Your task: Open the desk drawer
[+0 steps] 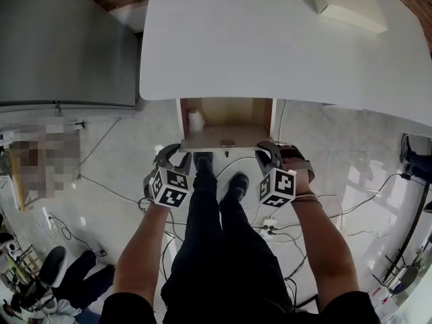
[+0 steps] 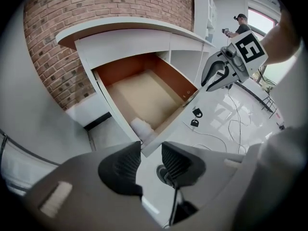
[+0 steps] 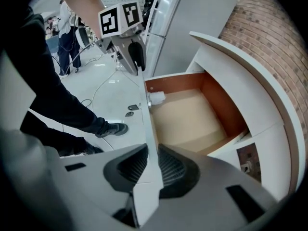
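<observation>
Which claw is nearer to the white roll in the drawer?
The left claw: the white roll sits at its end of the drawer; the right claw is opposite.

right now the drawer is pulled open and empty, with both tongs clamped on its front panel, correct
Not empty: a small white object lies in a front corner of the drawer, as the right gripper view shows. The rest holds: the drawer is pulled open, with the left tongs and right tongs both clamped on its front panel.
</observation>
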`<state>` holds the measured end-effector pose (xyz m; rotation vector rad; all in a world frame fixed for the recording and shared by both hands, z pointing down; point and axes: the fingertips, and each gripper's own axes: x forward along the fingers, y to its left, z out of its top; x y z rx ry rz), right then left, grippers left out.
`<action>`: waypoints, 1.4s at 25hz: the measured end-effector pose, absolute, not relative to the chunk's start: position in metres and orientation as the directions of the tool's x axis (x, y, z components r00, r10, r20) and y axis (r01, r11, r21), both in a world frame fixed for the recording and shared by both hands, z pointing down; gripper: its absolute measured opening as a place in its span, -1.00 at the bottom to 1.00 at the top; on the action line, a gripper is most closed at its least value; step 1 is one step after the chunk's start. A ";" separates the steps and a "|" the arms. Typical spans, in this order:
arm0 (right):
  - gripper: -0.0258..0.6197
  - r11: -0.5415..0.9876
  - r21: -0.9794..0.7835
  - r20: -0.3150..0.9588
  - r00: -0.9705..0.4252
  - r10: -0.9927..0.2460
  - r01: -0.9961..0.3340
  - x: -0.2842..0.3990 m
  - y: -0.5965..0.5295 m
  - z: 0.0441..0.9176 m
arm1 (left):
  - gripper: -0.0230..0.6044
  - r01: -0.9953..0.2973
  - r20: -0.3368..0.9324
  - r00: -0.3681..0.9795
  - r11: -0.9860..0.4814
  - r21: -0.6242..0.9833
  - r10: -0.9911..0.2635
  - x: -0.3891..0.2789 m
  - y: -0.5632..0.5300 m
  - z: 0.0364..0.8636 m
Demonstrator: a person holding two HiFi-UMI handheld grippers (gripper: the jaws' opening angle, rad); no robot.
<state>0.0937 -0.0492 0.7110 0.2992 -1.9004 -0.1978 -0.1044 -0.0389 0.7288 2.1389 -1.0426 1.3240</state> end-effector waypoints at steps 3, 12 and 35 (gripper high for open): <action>-0.68 0.955 0.280 0.900 -0.320 -0.298 -0.102 0.095 -0.047 0.718 | -0.49 -0.782 0.889 0.261 -0.623 -0.034 -0.375 -0.103 -0.034 0.738; -0.68 0.957 0.269 0.897 -0.334 -0.289 -0.108 0.094 -0.046 0.726 | -0.48 -0.783 0.887 0.265 -0.621 -0.031 -0.378 -0.104 -0.034 0.746; -0.65 0.918 0.212 0.867 -0.368 -0.335 -0.335 0.100 -0.036 0.698 | -0.44 -0.818 0.920 0.227 -0.575 0.003 -0.318 -0.107 -0.028 0.745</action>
